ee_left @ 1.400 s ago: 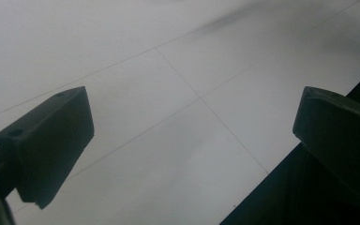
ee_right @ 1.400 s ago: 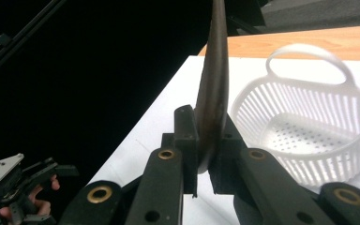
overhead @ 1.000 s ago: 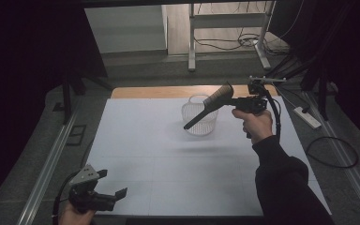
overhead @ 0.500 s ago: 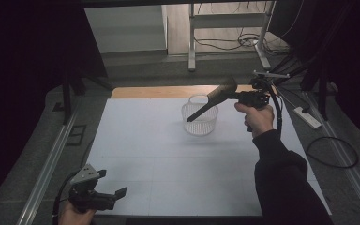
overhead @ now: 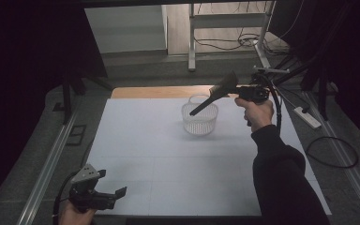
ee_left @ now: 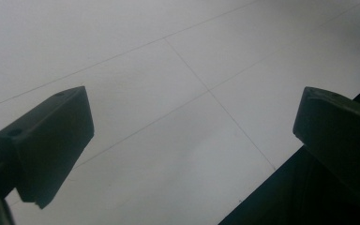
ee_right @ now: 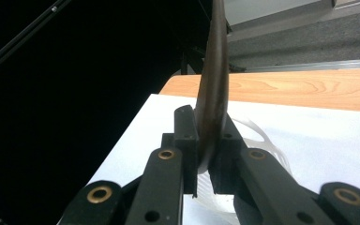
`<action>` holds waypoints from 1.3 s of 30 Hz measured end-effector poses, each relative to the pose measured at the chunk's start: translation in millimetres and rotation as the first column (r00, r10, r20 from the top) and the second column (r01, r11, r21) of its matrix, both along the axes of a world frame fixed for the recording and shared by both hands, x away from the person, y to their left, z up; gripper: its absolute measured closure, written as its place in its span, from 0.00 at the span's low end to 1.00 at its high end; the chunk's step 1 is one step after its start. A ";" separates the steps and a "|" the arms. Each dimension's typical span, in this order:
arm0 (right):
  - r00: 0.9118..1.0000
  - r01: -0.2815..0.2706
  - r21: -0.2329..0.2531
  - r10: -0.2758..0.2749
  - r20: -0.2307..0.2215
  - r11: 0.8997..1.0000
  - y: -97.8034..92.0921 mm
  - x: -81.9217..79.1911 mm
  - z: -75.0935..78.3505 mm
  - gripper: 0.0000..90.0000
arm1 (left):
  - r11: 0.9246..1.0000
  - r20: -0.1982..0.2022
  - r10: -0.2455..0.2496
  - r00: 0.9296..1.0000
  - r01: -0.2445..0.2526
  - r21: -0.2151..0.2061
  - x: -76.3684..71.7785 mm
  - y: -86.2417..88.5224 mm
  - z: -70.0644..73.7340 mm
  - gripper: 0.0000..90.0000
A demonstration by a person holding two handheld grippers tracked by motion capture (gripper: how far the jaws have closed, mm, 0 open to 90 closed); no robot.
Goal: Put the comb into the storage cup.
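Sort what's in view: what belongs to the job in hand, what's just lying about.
In the job, as it looks:
right gripper, shut on the dark spatula
white basket under its handle end

Lying about:
left gripper, open, idle
power strip and cable loop on the floor

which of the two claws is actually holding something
The right claw, raised above the white basket, is shut on a dark spatula. The left claw, low at the table's near edge, is open.

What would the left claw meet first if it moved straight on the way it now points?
Probably the white tabletop: the left claw, jaws wide apart, points at its bare surface, with nothing between them.
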State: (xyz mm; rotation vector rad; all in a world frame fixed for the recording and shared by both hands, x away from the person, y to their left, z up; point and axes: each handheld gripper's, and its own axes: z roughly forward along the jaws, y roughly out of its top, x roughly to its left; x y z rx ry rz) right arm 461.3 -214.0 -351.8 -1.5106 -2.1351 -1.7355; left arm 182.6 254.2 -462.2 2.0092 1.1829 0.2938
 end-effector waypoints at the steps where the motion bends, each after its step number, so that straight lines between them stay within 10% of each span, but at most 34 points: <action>1: 1.000 0.002 -0.004 -0.002 0.001 1.000 0.2 0.8 -0.7 0.93 | 1.000 0.000 0.001 1.000 -0.001 0.000 0.0 -0.3 -0.1 0.00; 39: 1.000 0.009 -0.095 -0.010 -0.012 0.995 21.5 11.4 -39.7 0.93 | 1.000 -0.002 -0.002 1.000 0.002 0.003 0.0 -0.5 -0.3 0.00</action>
